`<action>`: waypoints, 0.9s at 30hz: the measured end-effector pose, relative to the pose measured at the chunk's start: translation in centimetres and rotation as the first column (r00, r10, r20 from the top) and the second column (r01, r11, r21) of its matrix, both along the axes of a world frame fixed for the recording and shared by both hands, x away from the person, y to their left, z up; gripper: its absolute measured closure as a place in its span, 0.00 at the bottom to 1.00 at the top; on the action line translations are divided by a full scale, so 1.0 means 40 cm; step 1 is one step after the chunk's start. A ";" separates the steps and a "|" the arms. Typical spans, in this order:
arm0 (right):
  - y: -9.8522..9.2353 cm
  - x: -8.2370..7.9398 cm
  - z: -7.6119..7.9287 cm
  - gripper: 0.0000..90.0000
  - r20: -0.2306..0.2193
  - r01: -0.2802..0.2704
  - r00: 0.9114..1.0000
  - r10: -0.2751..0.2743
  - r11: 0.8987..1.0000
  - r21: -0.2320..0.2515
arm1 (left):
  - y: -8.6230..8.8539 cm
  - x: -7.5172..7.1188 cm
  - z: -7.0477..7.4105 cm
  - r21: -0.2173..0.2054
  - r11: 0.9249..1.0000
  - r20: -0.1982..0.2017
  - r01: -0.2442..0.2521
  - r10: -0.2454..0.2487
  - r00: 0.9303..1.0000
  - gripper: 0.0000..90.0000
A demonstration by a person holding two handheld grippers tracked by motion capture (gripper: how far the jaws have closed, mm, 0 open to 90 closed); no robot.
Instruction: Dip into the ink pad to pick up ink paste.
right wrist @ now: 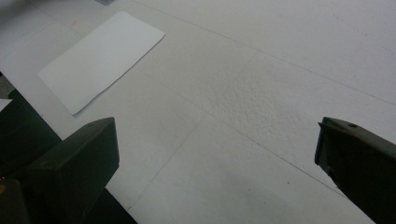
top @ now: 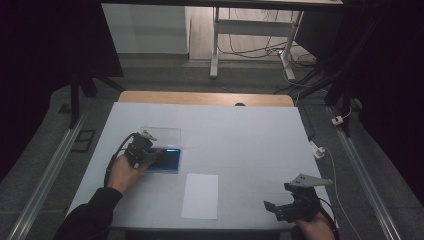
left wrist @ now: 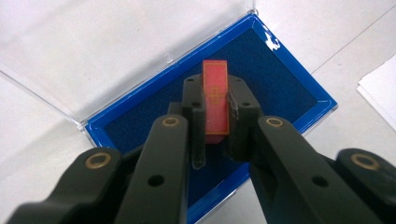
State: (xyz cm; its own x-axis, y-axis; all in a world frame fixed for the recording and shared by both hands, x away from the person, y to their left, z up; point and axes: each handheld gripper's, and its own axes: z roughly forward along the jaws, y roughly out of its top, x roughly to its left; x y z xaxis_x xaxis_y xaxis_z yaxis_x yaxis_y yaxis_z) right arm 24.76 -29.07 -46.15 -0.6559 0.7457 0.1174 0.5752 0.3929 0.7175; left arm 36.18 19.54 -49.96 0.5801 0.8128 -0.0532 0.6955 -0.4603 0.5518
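Note:
A blue-lined shallow case lies open on the white table, its clear lid folded back. My left gripper is over the case and shut on a small red block with a gold pattern; the block stands upright between the jaws. At the table's near right corner my right gripper is held open above bare table, nothing between its jaws.
A white sheet of paper lies near the front edge between the two hands. The table's wooden far edge borders a floor with desk legs and cables. A white cable runs off the right side.

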 end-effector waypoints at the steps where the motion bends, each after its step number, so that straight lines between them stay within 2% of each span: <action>1: 0.000 0.000 0.000 0.00 0.000 0.000 1.000 0.000 1.000 0.000 | -0.001 0.000 0.000 0.006 1.000 0.002 0.001 -0.001 1.000 0.89; 6: 0.001 0.000 0.000 0.00 -0.001 0.000 1.000 0.000 1.000 0.001 | 0.018 0.006 -0.004 -0.059 0.998 -0.027 -0.018 0.016 0.999 0.89; 10: 0.001 0.000 0.000 0.00 -0.004 0.000 1.000 0.000 1.000 0.000 | 0.006 0.000 -0.003 -0.024 1.000 -0.004 -0.011 0.011 1.000 0.89; 15: 0.001 0.000 0.000 0.00 -0.003 -0.002 1.000 0.002 1.000 0.002 | 0.017 0.003 -0.006 -0.061 0.998 -0.018 -0.019 0.018 1.000 0.89; 20: 0.001 0.000 0.000 0.00 -0.003 -0.001 1.000 0.001 1.000 0.000 | 0.023 0.006 -0.005 -0.077 0.997 -0.028 -0.023 0.021 0.999 0.89; 26: 0.000 0.000 0.000 0.00 0.003 -0.002 1.000 0.002 1.000 0.004 | 0.023 0.005 0.005 -0.066 0.997 -0.031 -0.030 0.028 0.999 0.89; 27: 0.000 0.000 0.000 0.00 0.003 -0.002 1.000 0.002 1.000 0.005 | 0.025 0.003 0.009 -0.064 0.997 -0.020 -0.032 0.031 0.999 0.89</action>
